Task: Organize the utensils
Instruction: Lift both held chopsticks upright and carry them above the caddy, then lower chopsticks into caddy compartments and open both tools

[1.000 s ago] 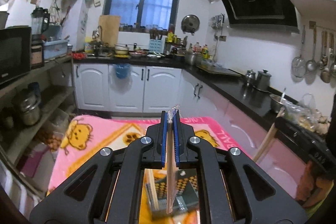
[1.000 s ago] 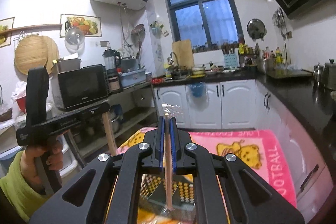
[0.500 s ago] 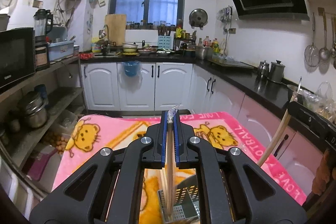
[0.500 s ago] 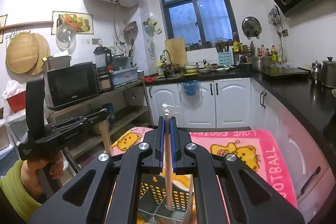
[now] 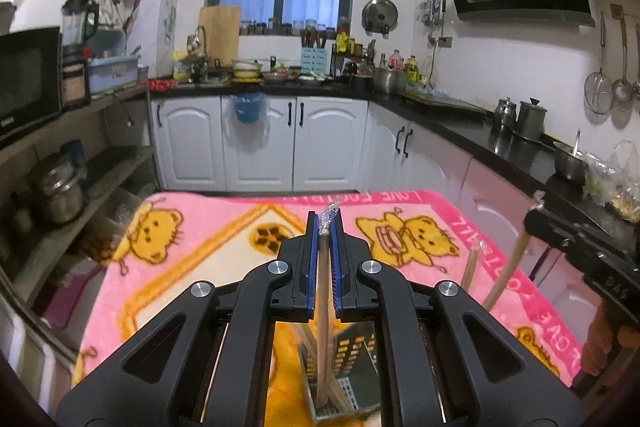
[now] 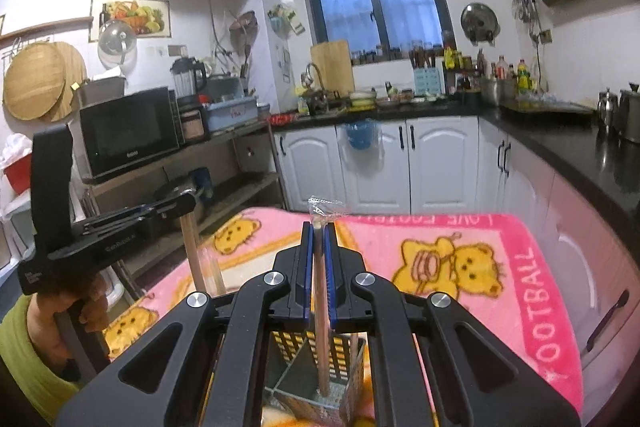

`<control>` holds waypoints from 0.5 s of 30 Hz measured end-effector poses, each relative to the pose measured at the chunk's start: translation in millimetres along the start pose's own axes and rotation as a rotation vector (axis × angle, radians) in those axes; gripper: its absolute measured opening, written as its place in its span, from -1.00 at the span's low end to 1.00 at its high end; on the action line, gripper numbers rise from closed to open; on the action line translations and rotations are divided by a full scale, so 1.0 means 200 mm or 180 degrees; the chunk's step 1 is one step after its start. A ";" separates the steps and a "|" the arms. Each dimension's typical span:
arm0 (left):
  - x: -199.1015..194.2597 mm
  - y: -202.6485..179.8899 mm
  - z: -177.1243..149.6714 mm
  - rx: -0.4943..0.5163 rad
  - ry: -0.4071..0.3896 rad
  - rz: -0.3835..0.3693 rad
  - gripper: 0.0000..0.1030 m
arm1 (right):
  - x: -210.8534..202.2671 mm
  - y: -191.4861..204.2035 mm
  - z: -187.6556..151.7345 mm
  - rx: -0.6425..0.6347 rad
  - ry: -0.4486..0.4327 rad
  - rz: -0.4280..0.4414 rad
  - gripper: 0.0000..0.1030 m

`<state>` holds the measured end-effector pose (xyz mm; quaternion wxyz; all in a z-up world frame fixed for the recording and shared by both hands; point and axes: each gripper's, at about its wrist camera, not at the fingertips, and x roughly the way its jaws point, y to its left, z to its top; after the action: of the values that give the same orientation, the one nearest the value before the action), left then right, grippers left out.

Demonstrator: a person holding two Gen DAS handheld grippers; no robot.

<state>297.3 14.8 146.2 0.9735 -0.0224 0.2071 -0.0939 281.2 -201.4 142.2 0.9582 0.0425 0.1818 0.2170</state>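
My left gripper [image 5: 323,223] is shut on a plastic-wrapped wooden chopstick [image 5: 322,307] that stands upright, its lower end inside the perforated metal utensil holder [image 5: 354,347]. My right gripper [image 6: 319,227] holds a second wrapped chopstick [image 6: 320,327] upright; its tip rests on the floor of the same holder [image 6: 352,355]. The right jaws are starting to open, with the pads still against the stick. Each gripper shows in the other view: the right gripper [image 5: 536,217] at the right, the left gripper [image 6: 192,199] at the left. Another wrapped chopstick [image 5: 470,267] leans in the holder.
The holder stands on a pink blanket with bears [image 5: 200,267] spread over a table. White cabinets [image 5: 260,143] and a black counter [image 5: 460,123] run behind and to the right. A shelf with a microwave [image 6: 128,131] is on the left. A hand in a green sleeve [image 6: 24,347] grips the left tool.
Both grippers have come down with their chopsticks, whose lower ends now sit deeper in the holder. More of the blanket fills both views.
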 end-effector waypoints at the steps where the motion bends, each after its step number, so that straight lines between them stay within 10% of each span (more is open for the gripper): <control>1: 0.01 0.01 -0.01 -0.0015 0.0022 -0.0008 -0.94 | 0.02 0.00 -0.02 0.0019 0.0047 -0.0008 -0.68; 6: 0.02 0.04 -0.07 -0.0064 0.0101 -0.0024 -0.93 | 0.05 -0.02 -0.10 0.0077 0.0175 -0.0110 -0.54; 15: -0.02 0.07 -0.16 -0.0175 0.0209 -0.0048 -0.15 | 0.01 -0.06 -0.18 0.0164 0.0270 -0.0158 -0.31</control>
<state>282.9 29.9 116.7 0.9645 -0.0476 0.2413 -0.0962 273.5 -212.1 105.5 0.9533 0.0535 0.2287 0.1900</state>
